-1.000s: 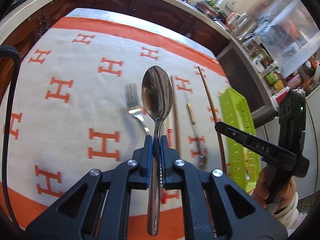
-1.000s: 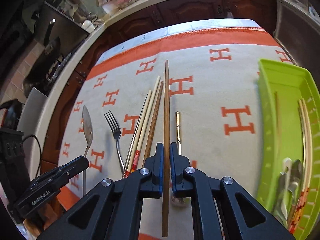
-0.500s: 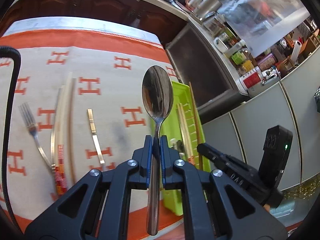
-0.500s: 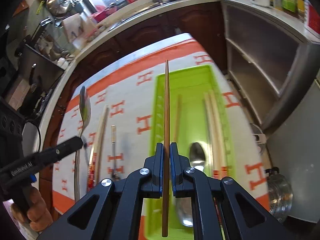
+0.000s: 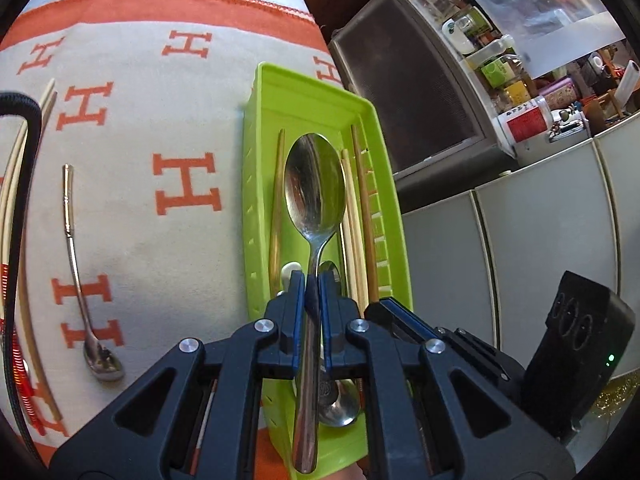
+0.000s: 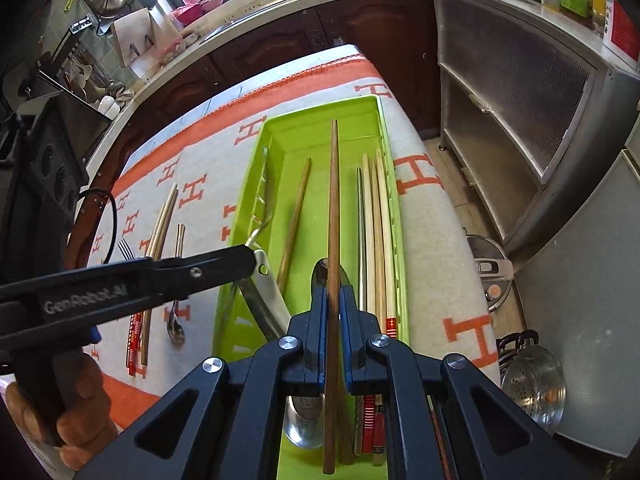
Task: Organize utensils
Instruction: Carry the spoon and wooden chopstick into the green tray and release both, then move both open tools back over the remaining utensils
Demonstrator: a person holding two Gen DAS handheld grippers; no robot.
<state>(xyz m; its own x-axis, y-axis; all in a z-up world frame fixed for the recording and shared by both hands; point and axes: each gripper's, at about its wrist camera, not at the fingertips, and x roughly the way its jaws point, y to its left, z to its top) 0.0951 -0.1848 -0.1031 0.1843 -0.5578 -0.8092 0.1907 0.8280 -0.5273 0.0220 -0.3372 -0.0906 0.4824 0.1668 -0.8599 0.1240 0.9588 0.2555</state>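
Observation:
My left gripper is shut on a large steel spoon and holds it over the green tray. My right gripper is shut on a brown wooden chopstick above the same tray. The tray holds a brown chopstick, several pale chopsticks and a spoon. The left gripper also shows in the right wrist view, at the tray's left wall with the spoon's handle. A small gold-handled spoon and chopsticks lie on the cloth.
The table carries a grey cloth with orange H marks. A fork lies at the far left. A metal cabinet stands right of the table, with a pressure cooker and a steamer pot on the floor.
Both grippers have moved right from the cloth to above the green tray, each still holding its utensil. They now sit lower and closer over the tray.

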